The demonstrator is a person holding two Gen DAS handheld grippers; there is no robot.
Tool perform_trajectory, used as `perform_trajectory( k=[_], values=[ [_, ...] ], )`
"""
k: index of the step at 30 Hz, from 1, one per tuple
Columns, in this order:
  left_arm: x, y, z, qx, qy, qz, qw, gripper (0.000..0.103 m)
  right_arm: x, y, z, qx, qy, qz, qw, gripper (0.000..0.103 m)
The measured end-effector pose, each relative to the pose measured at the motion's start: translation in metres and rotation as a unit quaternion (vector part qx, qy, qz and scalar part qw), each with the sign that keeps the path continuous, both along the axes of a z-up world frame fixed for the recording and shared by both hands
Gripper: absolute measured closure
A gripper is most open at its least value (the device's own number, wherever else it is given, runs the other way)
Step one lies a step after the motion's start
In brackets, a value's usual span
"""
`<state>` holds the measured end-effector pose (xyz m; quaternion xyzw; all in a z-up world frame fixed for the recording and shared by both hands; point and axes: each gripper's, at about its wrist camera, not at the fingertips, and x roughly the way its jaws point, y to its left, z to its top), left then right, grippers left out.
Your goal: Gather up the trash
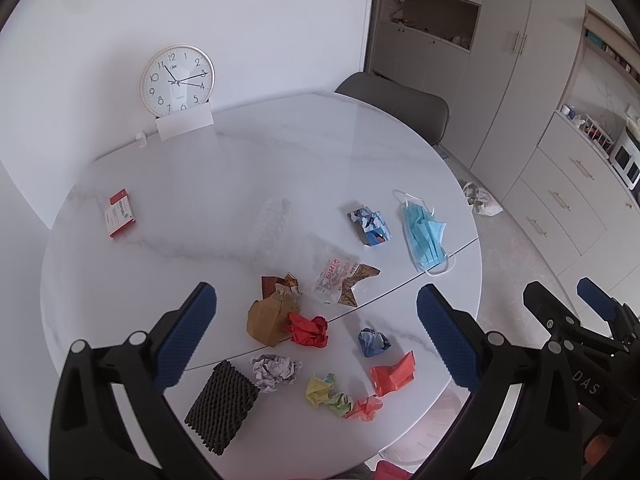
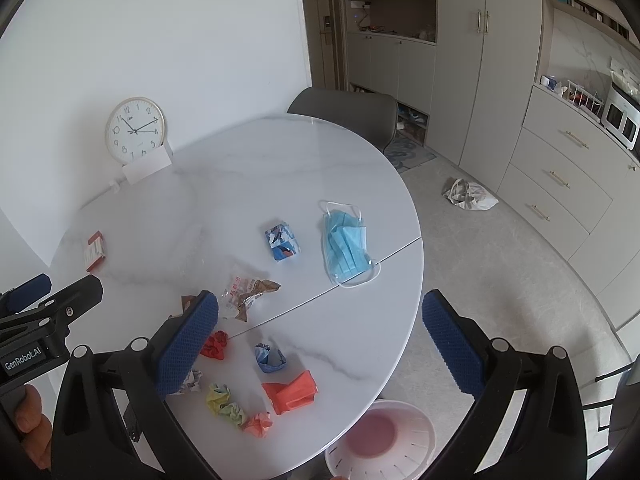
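Trash lies scattered on the white round table (image 1: 240, 168): a blue face mask (image 1: 425, 233), a blue printed wrapper (image 1: 370, 226), a clear snack wrapper (image 1: 340, 278), a brown paper ball (image 1: 272, 316), a red paper ball (image 1: 309, 330), a blue paper ball (image 1: 373, 342), an orange paper (image 1: 394, 372), a yellow-green-pink twist (image 1: 340, 398), a grey paper ball (image 1: 276, 372) and a black foam net (image 1: 222, 406). My left gripper (image 1: 316, 340) is open above the red ball. My right gripper (image 2: 320, 344) is open above the table's near edge, over the blue ball (image 2: 271, 358) and orange paper (image 2: 291, 392).
A pink-white bin (image 2: 380, 440) stands on the floor under the table's near right edge. A clock (image 1: 177, 79) and a red-white box (image 1: 120, 213) sit at the table's far side. A grey chair (image 1: 400, 106) stands behind. A bag (image 2: 470, 195) lies on the floor.
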<state>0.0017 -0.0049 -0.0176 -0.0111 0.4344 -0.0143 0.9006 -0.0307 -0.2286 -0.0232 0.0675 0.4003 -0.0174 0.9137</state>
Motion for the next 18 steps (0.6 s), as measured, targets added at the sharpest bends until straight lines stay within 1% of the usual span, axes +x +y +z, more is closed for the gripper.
perform_trajectory(
  k=[18],
  values=[
    [0.0041, 0.0034, 0.0025, -0.001, 0.002, -0.001, 1.0, 0.007, 0.0007, 0.0004, 0.0002, -0.001, 0.003, 0.0, 1.0, 0.002]
  ],
)
